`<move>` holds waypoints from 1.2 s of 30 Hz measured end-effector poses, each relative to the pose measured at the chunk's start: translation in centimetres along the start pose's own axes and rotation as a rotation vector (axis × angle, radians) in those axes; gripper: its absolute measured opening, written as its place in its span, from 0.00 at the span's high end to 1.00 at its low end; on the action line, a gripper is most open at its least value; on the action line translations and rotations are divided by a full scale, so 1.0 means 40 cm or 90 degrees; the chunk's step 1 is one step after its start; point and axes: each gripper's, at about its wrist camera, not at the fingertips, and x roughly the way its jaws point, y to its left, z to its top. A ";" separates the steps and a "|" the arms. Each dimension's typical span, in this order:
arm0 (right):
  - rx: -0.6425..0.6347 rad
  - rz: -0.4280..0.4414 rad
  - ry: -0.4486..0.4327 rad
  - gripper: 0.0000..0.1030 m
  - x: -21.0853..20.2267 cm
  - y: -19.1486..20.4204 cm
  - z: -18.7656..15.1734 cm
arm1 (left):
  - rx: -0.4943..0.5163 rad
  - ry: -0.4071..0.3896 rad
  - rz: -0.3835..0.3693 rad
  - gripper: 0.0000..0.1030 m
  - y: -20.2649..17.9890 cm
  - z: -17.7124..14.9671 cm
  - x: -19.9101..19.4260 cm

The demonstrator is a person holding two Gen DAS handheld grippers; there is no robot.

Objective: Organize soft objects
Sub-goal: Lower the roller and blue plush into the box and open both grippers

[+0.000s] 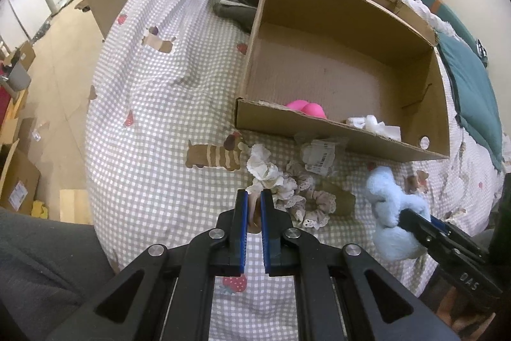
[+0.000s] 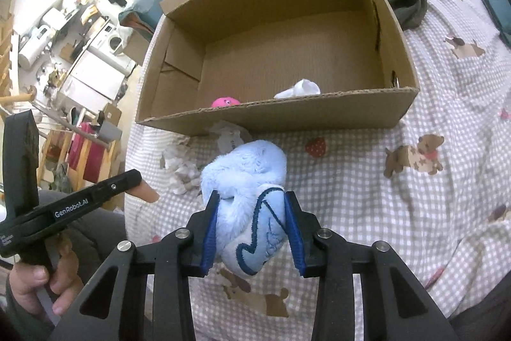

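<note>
Gripping the pale blue plush toy (image 2: 247,200) between its blue pads, our right gripper (image 2: 252,229) holds it over the checked bedspread (image 2: 367,197), just in front of the cardboard box (image 2: 287,114). Only the right wrist view shows the toy's stitched dark-blue outline; the left wrist view shows the same toy (image 1: 391,213) from the side, pinched by the right gripper (image 1: 412,221) at the far right.

Our left gripper (image 1: 254,203) has its jaws drawn narrow, and something pinkish-brown sits between them, though we cannot tell whether they actually clamp it. Just beyond its tips lie a white frilly scrunchie (image 1: 263,170) and a beige lace-edged scrunchie (image 1: 311,202), with a crumpled paper tag (image 1: 319,154) against the box's near wall.

Inside the box we see a pink toy (image 1: 306,108) and a white cloth piece (image 1: 373,123), both partly hidden by that wall. A grey garment (image 1: 236,2) lies behind the box.
</note>
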 end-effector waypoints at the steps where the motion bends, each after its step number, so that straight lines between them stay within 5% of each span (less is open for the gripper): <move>1: 0.001 0.005 -0.004 0.61 -0.005 0.002 -0.002 | -0.001 -0.006 0.005 0.93 0.002 -0.001 -0.005; 13: -0.013 0.059 -0.053 0.61 -0.124 0.025 0.014 | 0.003 -0.075 -0.017 0.93 -0.014 0.064 -0.114; 23: -0.031 0.076 -0.137 0.61 -0.229 0.025 0.123 | 0.057 -0.110 -0.021 0.93 -0.081 0.183 -0.149; 36: -0.047 0.043 -0.161 0.61 -0.173 0.006 0.268 | 0.104 -0.130 -0.020 0.93 -0.174 0.320 -0.105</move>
